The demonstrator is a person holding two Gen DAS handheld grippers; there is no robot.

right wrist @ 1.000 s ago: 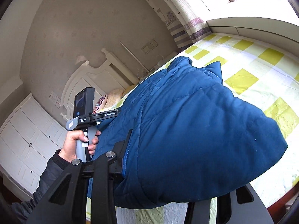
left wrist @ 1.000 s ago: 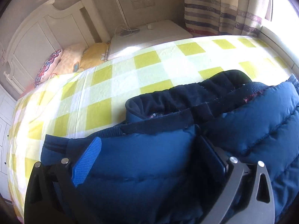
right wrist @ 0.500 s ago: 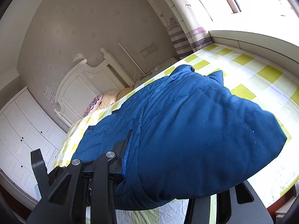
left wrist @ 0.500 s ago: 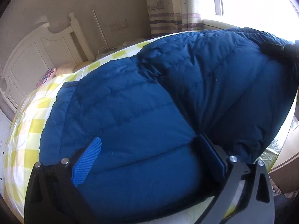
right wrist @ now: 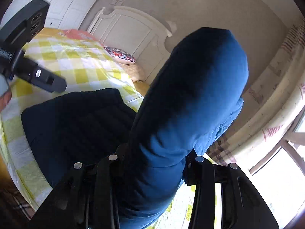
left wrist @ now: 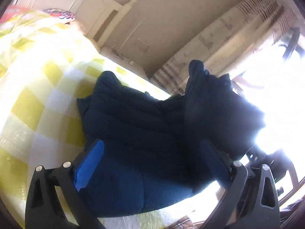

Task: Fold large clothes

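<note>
Fold is mid-way, judging by how things lie. The puffy dark-blue quilted down jacket (left wrist: 137,133) sits partly on the bed w/ the yellow-and-white checked sheet (left wrist: 34,87), partly held up in the air. 1 section rises as a thick upright roll in the right wrist view (right wrist: 200,87), the rest lies flatter on the sheet below it. No tidy stack yet: raised part has to come down over the flat part, then probably 1 or 2 more folds plus smoothing.

Left gripper (left wrist: 150,164): jaws pinching a fat bunch of jacket, blue ribbed pad (left wrist: 89,164) on 1 side, fabric filling the gap right across. Right gripper (right wrist: 154,162): jaws also clamped on a thick wad of the same jacket, part-spread only because the padding is bulky.

Jacket looks soft, stitched in horizontal channels, lofty, so it will likely spring back and resist a crisp crease. Colour reads near-black in shadow, brighter blue where window light hits. Strong glare at the right of the left wrist view hides that edge of the garment.

White carved headboard (right wrist: 129,26) and a patterned pillow (right wrist: 120,55) sit at the bed's far end.
</note>
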